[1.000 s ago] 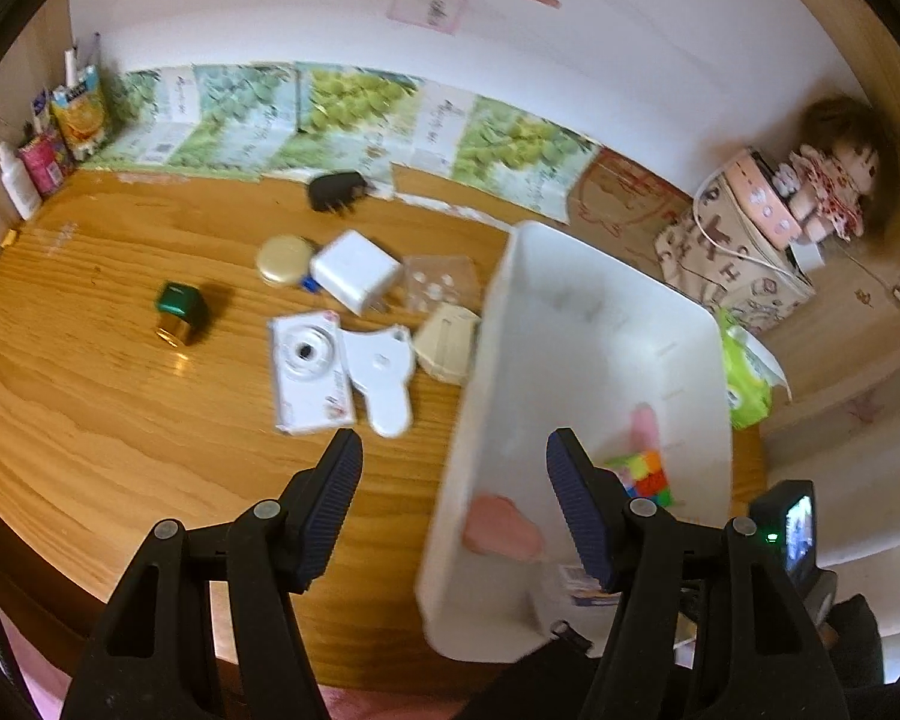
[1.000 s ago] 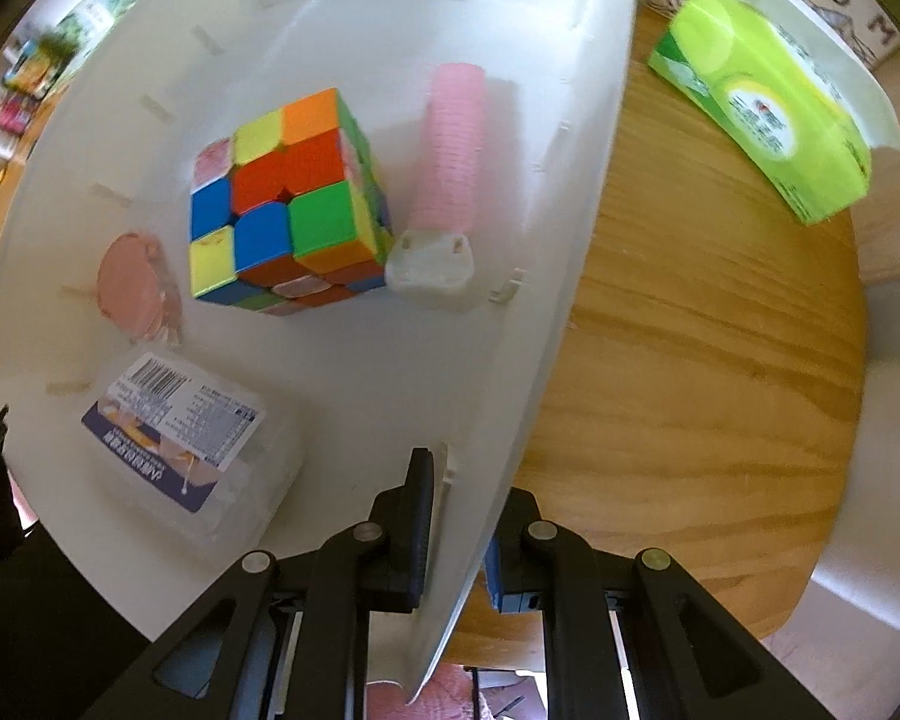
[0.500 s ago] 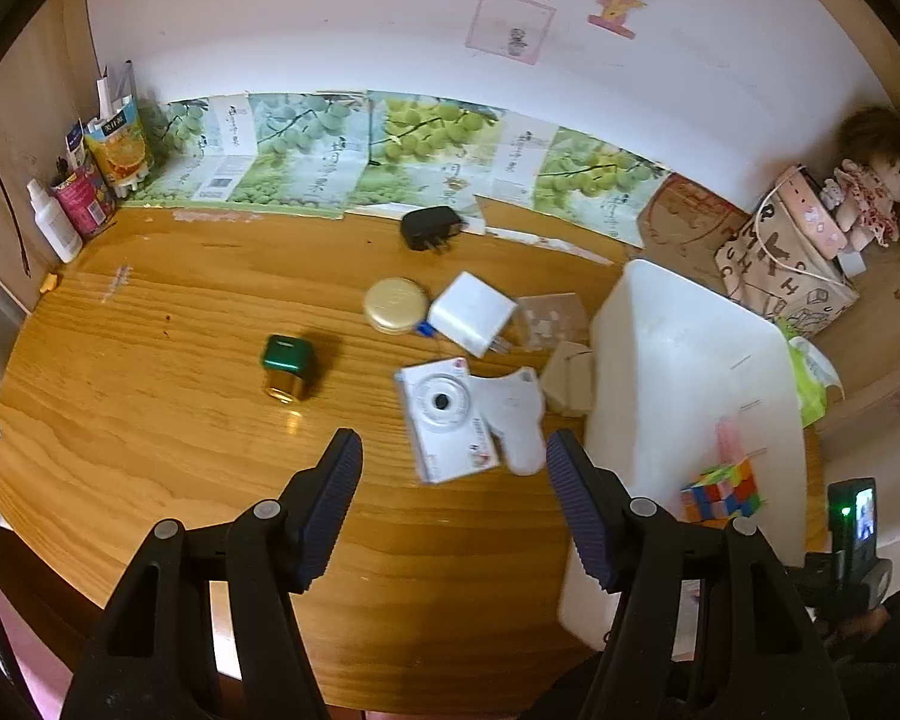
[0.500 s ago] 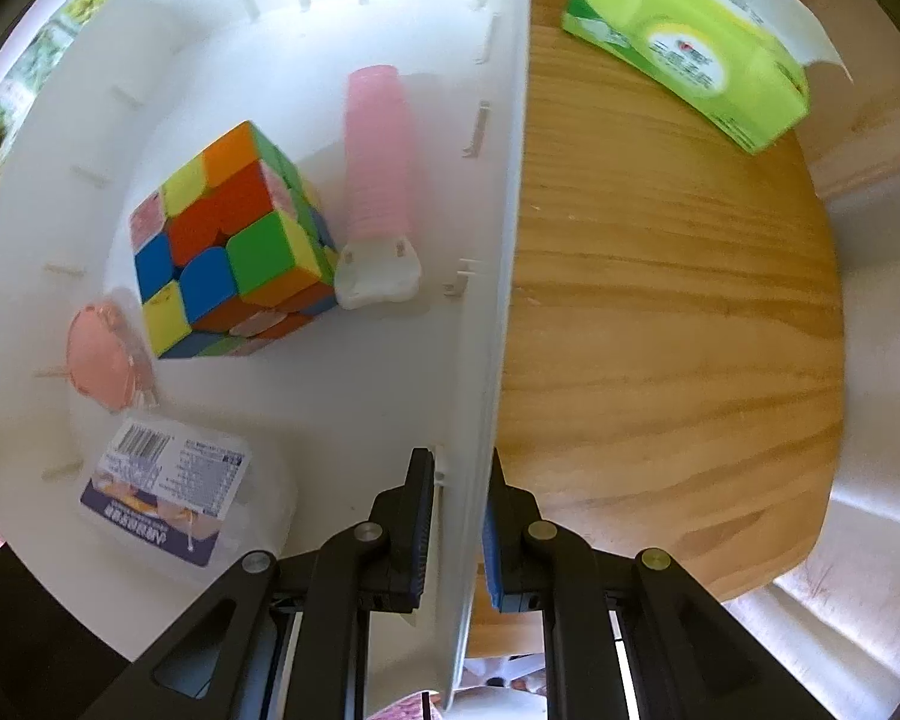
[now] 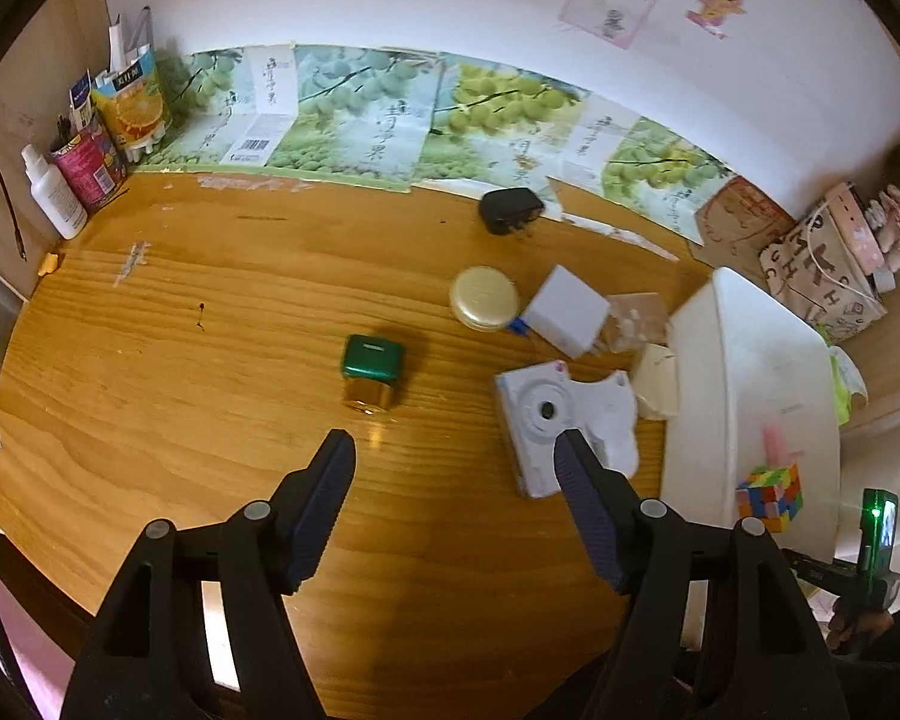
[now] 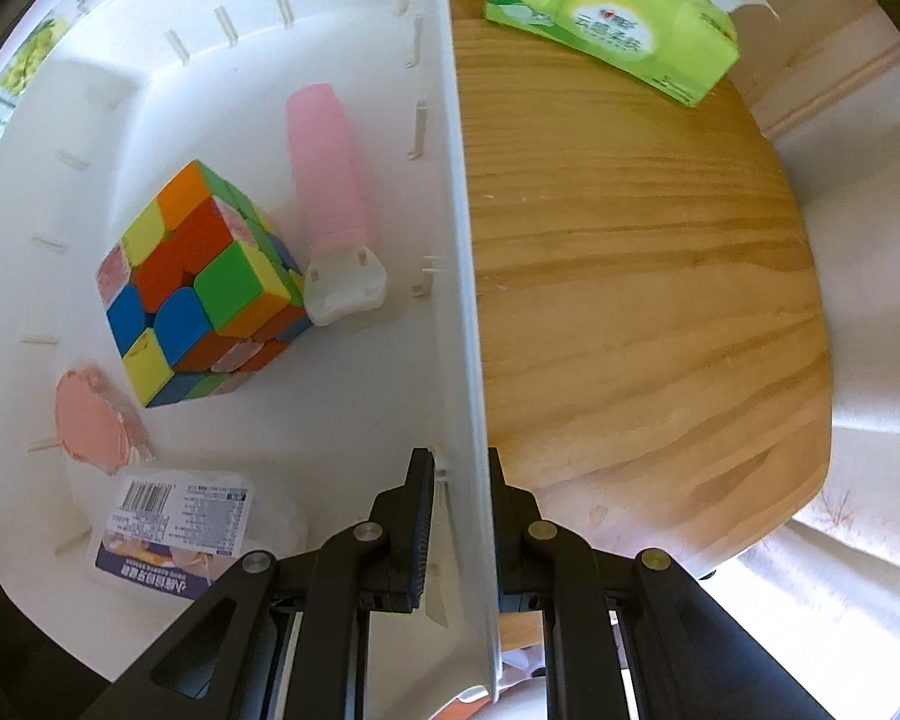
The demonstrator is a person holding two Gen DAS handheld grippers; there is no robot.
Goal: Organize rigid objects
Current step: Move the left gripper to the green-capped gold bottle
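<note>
While the right gripper (image 6: 461,516) stays clamped on the near wall of the white bin (image 6: 468,276), one pad inside and one outside, the left gripper (image 5: 455,501) has swung away from the bin to the loose items on the wooden table (image 5: 168,372). Its jaws have just been opening, and nothing lies between them. This suggests one deposit is finished and the next pick is starting.

Already in the bin: a colour cube (image 6: 201,285), a pink tube (image 6: 327,165), a pink disc (image 6: 90,423) and a labelled clear box (image 6: 174,519).

Still outside: a green-capped bottle (image 5: 372,375), standing alone, and a tight cluster of white camera (image 5: 537,420), gold tin (image 5: 484,298) and white adapter (image 5: 566,311) beside the bin's far wall. A black plug (image 5: 509,211) lies near the back.

Clearance:
- The bottle has open table on all sides.
- The camera touches neighbouring white parts; expect crowding.
- On the right, bare table runs to a rounded edge past a green tissue pack (image 6: 612,24).
</note>
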